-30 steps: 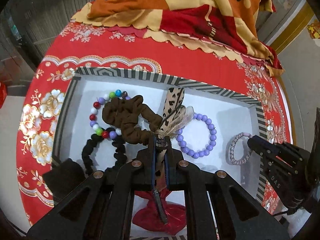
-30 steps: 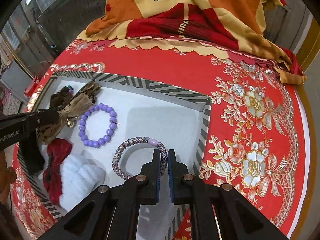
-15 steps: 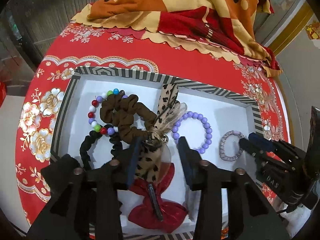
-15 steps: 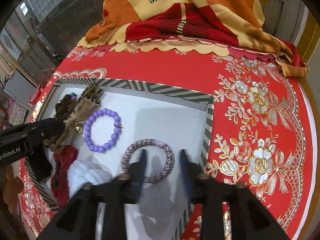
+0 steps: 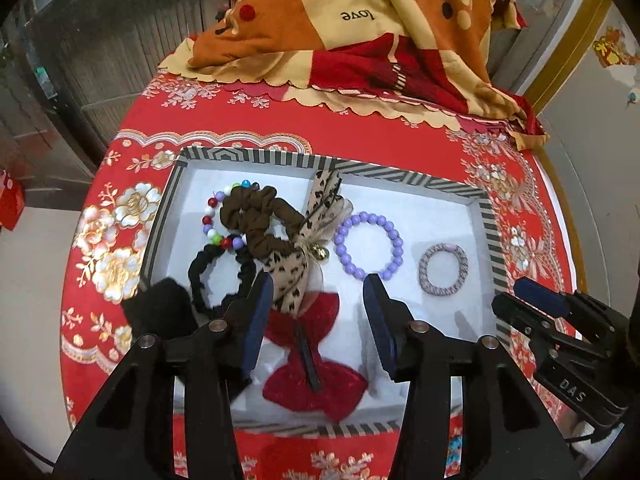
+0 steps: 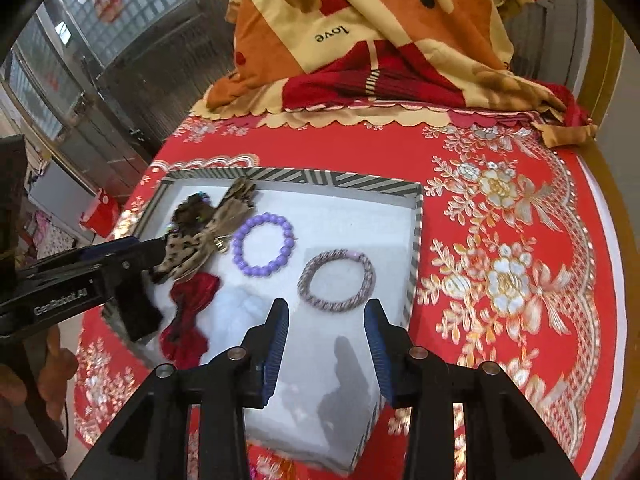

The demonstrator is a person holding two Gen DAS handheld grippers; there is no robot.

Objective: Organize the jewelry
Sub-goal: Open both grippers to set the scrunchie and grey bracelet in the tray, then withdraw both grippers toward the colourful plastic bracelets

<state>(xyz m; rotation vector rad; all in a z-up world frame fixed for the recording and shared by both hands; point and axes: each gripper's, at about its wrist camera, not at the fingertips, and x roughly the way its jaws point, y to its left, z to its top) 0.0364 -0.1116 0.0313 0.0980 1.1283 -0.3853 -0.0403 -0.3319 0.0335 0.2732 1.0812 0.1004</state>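
Both grippers have just let go: left gripper (image 5: 318,300) gapes wide above the leopard bow (image 5: 298,264) at centre frame; right gripper (image 6: 326,326) wide below the woven band (image 6: 338,278); both pieces now lie in the tray (image 5: 486,216).

- Left gripper (image 5: 318,300): jaws, clamped on the leopard-print bow (image 5: 302,248) one second ago, now stand wide apart; bow lies free in the striped tray (image 5: 486,216), at centre of the left wrist view.
- Right gripper (image 6: 326,330): jaws, shut on the grey braided bracelet (image 6: 338,276) one second ago, now stand wide apart; bracelet lies free on the tray floor.
- Both cameras have drawn back: tray contents now sit higher in each frame, and more of the patterned blanket (image 5: 360,20) shows at top.
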